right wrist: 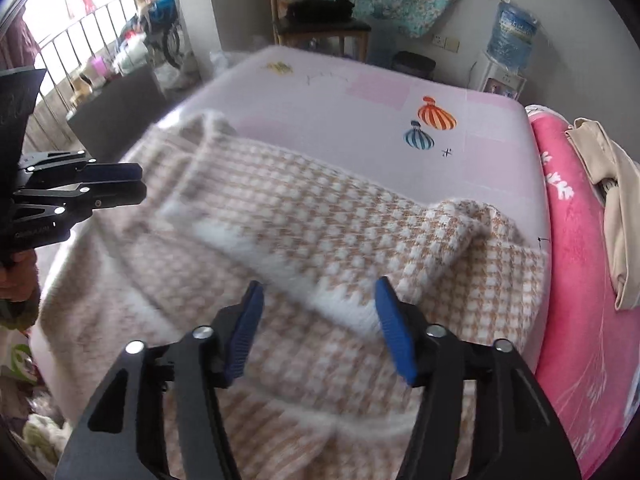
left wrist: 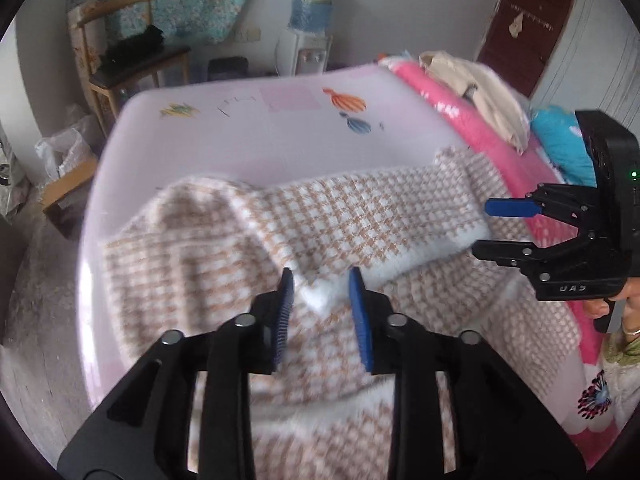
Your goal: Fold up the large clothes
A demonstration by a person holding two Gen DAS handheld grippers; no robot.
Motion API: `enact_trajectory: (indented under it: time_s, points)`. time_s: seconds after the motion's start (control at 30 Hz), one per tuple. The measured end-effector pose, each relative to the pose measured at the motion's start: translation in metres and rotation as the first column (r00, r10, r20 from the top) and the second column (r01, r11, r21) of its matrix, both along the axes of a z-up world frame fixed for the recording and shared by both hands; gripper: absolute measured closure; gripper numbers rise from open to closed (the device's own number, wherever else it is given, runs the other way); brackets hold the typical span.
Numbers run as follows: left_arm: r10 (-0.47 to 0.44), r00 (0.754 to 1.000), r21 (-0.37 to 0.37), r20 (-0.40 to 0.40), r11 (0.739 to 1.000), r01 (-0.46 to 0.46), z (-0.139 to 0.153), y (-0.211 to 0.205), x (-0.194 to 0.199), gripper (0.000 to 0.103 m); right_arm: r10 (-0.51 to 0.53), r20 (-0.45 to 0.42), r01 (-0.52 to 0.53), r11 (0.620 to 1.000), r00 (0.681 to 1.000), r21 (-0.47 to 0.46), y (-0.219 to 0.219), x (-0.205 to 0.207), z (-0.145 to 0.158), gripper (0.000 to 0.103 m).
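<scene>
A large tan-and-white houndstooth knit garment [left wrist: 320,216] lies spread on a pale pink bed sheet [left wrist: 248,136], with one sleeve folded across its body. It also shows in the right wrist view [right wrist: 304,216]. My left gripper [left wrist: 322,312] hovers open just above the garment's white trim, holding nothing. My right gripper [right wrist: 318,328] is open wide above the sleeve's white cuff, empty. The right gripper [left wrist: 490,228] also shows at the right edge of the left wrist view. The left gripper [right wrist: 138,184] shows at the left edge of the right wrist view.
A pink blanket [right wrist: 580,264] with beige clothes [right wrist: 616,200] on it lies along the bed's right side. A wooden chair [left wrist: 120,60] and a water dispenser [left wrist: 308,36] stand by the far wall. A balcony railing [right wrist: 80,40] is at far left.
</scene>
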State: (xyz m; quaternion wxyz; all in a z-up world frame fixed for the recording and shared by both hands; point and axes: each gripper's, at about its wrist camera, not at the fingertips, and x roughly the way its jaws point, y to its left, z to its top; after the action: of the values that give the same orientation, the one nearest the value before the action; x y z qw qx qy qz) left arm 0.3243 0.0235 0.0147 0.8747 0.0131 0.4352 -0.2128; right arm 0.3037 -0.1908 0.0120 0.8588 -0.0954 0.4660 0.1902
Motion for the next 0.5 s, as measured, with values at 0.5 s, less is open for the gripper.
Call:
enact_trajectory:
  time_s: [0.5]
  points:
    - [0.160, 0.987, -0.075, -0.027, 0.984, -0.161, -0.043, 0.098, -0.122, 0.056, 0.066, -0.087, -0.049, 0.980, 0.994, 0.191, 0.018, -0.129, -0.048, 0.032]
